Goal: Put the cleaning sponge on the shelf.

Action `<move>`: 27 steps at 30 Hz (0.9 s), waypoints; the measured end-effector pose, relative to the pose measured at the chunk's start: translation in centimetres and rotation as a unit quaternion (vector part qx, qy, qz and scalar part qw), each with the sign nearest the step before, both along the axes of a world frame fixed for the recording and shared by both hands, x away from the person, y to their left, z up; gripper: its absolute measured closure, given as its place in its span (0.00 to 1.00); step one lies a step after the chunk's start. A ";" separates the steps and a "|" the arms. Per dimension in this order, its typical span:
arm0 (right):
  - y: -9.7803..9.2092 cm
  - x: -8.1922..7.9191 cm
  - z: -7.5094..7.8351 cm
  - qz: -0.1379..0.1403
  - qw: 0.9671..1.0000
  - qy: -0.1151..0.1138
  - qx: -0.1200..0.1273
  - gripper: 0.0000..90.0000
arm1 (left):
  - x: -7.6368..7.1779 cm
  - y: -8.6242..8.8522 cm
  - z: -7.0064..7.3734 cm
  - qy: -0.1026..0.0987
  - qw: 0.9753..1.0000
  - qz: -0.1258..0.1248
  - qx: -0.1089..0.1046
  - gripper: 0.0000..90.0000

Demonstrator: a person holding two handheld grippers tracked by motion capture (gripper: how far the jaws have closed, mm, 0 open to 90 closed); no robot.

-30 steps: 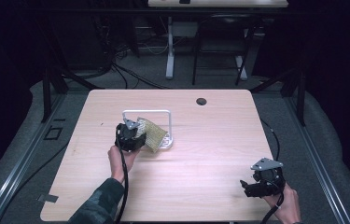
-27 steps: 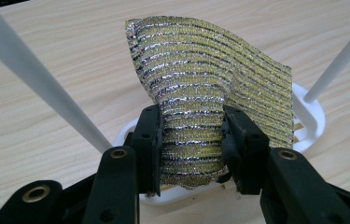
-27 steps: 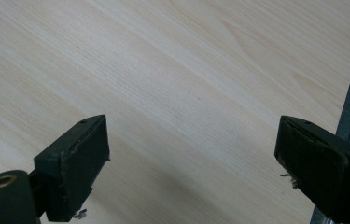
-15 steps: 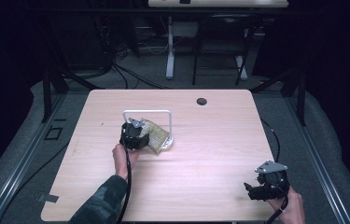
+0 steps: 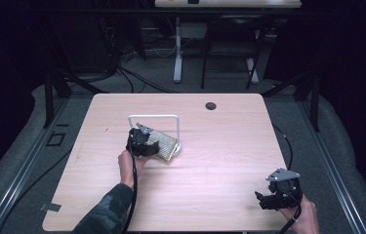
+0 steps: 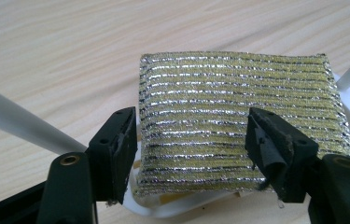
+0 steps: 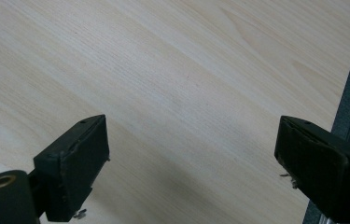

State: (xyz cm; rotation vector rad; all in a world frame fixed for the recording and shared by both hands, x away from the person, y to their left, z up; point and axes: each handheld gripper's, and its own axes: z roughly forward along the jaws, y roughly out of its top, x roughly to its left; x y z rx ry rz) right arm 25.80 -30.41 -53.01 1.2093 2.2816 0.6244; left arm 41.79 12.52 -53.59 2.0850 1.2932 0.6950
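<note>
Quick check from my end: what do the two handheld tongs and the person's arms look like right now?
Both tongs are black. The left tongs carry a small grey plate on top and trail a black cable along the forearm, whose sleeve is dark and patterned. The right tongs bear a grey three-cornered plate and a black cable. Close up, each has blocky black jaws with worn pads and a brass-coloured eyelet.
</note>
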 end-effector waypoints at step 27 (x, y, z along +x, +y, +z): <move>0.6 0.7 0.0 0.010 1.000 0.001 -0.002 0.10 | -3.9 0.5 3.7 0.002 0.996 -0.078 -0.040 0.15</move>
